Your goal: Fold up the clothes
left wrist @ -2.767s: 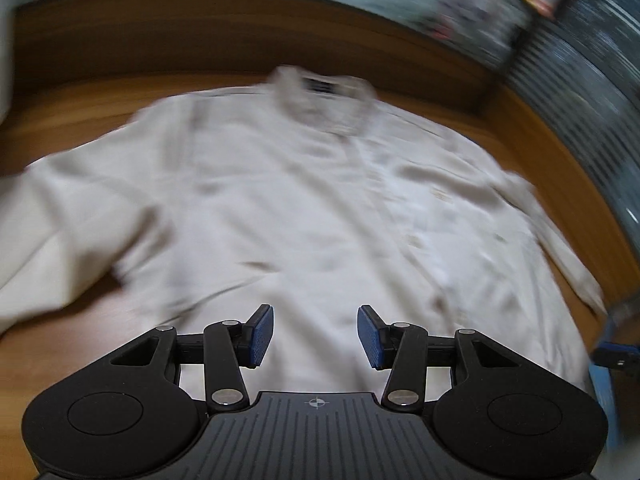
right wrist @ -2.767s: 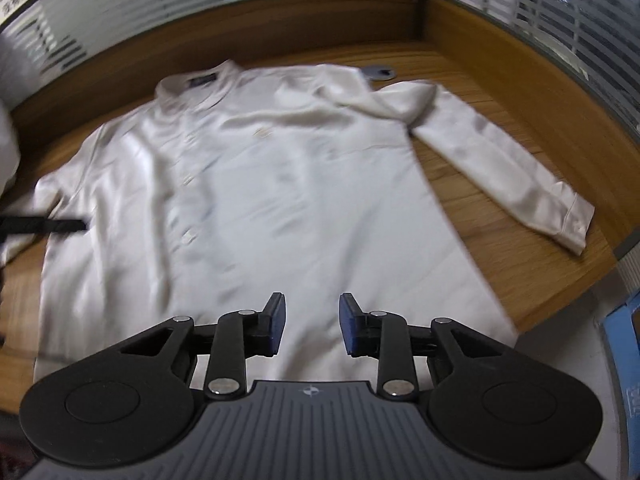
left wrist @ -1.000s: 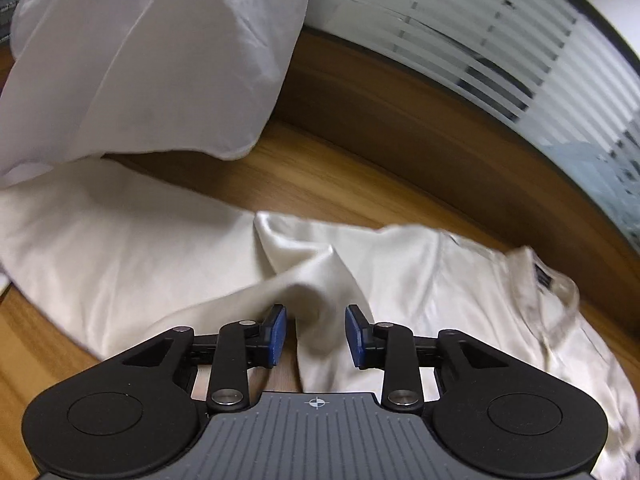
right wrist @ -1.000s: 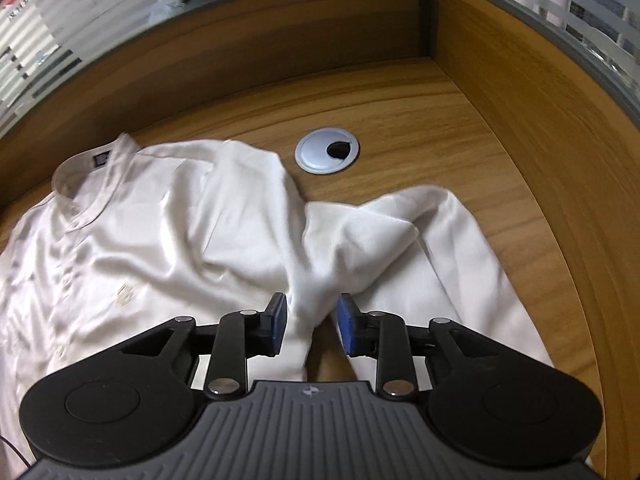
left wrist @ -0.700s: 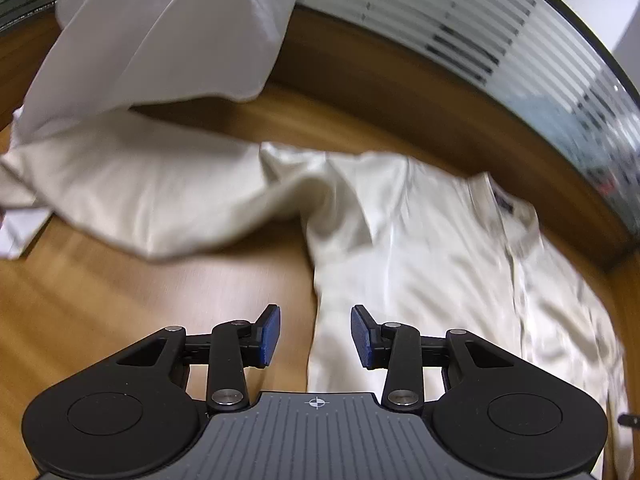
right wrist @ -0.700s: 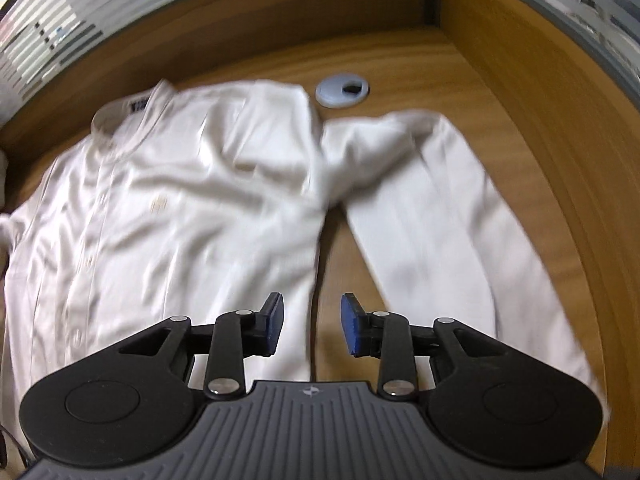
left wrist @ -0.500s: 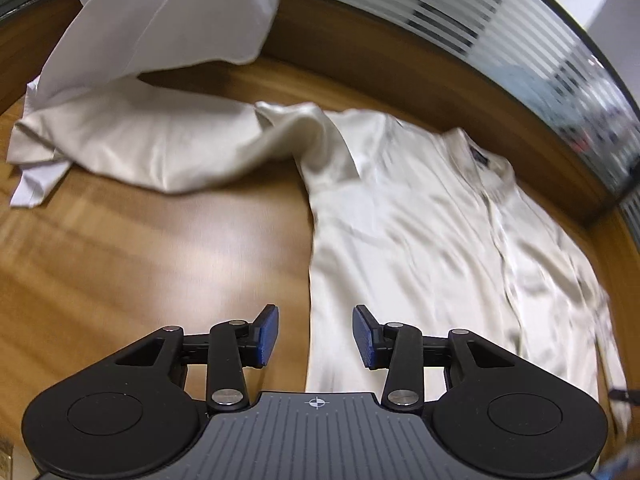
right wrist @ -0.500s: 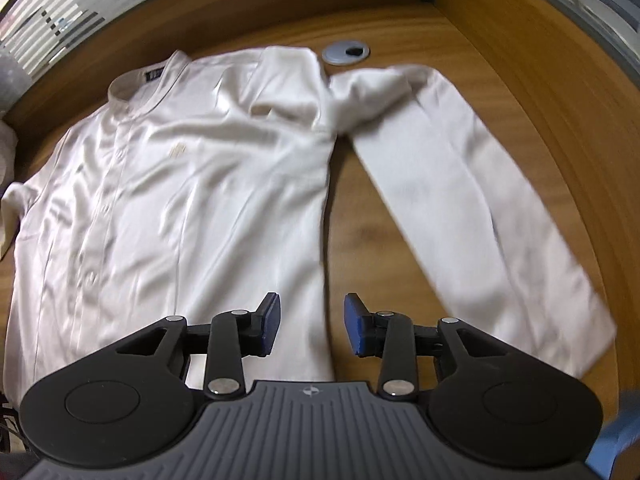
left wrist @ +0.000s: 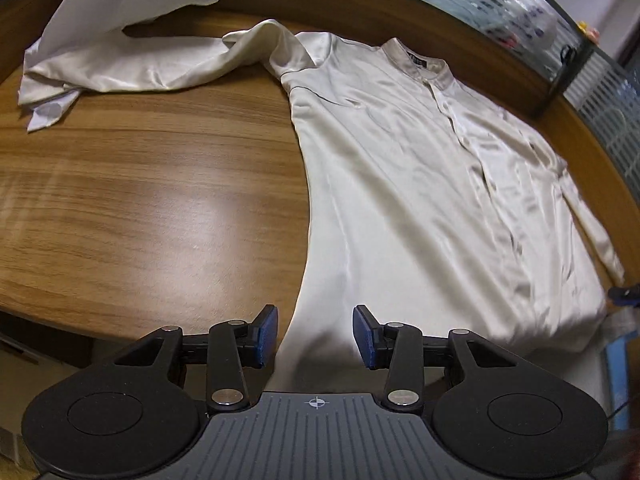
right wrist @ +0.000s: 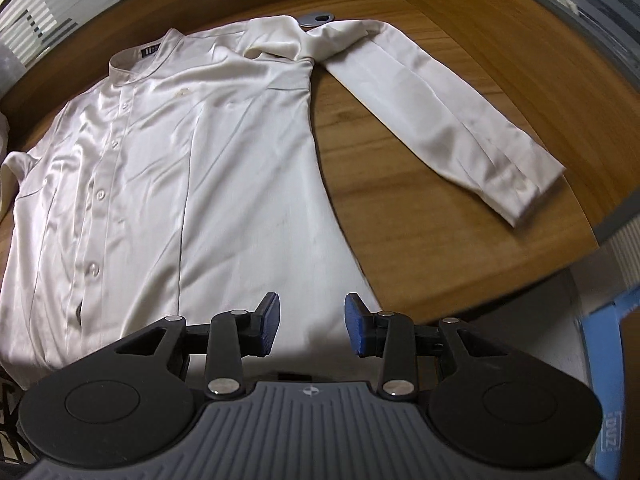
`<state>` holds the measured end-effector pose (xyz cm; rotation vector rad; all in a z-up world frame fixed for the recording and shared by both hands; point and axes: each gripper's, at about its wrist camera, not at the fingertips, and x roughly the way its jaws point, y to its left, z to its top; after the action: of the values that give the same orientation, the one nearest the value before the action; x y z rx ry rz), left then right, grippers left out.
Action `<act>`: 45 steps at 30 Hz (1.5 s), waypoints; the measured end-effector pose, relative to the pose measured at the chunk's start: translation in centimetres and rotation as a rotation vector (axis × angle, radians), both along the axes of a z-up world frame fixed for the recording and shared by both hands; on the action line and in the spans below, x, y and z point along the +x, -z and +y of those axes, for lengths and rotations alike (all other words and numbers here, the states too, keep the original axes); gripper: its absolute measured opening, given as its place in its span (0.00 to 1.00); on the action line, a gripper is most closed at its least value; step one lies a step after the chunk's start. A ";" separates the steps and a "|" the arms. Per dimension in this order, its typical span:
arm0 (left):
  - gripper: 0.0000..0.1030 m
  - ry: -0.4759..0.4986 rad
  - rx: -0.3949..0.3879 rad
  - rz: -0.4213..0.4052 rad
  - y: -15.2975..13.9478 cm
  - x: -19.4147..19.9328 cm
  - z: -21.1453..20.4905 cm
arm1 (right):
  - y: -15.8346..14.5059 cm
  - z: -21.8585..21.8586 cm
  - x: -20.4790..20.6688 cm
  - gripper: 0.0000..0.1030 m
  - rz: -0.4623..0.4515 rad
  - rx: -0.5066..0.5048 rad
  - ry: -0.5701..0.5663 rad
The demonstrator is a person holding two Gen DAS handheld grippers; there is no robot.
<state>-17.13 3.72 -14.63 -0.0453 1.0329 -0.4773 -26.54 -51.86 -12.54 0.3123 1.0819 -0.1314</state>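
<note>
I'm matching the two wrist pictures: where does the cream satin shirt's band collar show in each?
Left wrist view: the band collar lies upper right of centre.
Right wrist view: the band collar lies upper left.
Shared landmark: the dark label inside the collar.

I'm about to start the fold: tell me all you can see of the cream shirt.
The cream shirt lies flat and face up on the wooden table, satin-like, buttoned, with a band collar bearing a dark label. Both long sleeves are spread outward; one lies straight, the other is rumpled at its cuff. Neither gripper touches it.
</note>
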 end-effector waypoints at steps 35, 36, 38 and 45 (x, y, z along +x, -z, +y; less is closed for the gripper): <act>0.21 0.092 0.029 -0.058 -1.7 -1.2 -2.4 | 3.5 -3.0 -2.1 0.39 -0.006 -0.020 -0.051; 0.21 0.099 0.027 -0.060 -1.8 -1.0 -2.7 | 3.6 -3.2 -2.1 0.37 -0.005 0.018 -0.053; 0.21 0.107 0.026 -0.064 -2.0 -0.7 -3.2 | 3.8 -3.5 -2.2 0.15 0.002 0.073 -0.051; 0.22 0.111 0.022 -0.069 -2.7 1.1 -5.1 | 3.0 -3.4 -2.0 0.01 0.024 -0.031 -0.007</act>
<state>-16.01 -1.41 -11.89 0.0476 0.9761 -0.5648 -28.58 -55.23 -15.50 0.2795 1.1032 -0.1462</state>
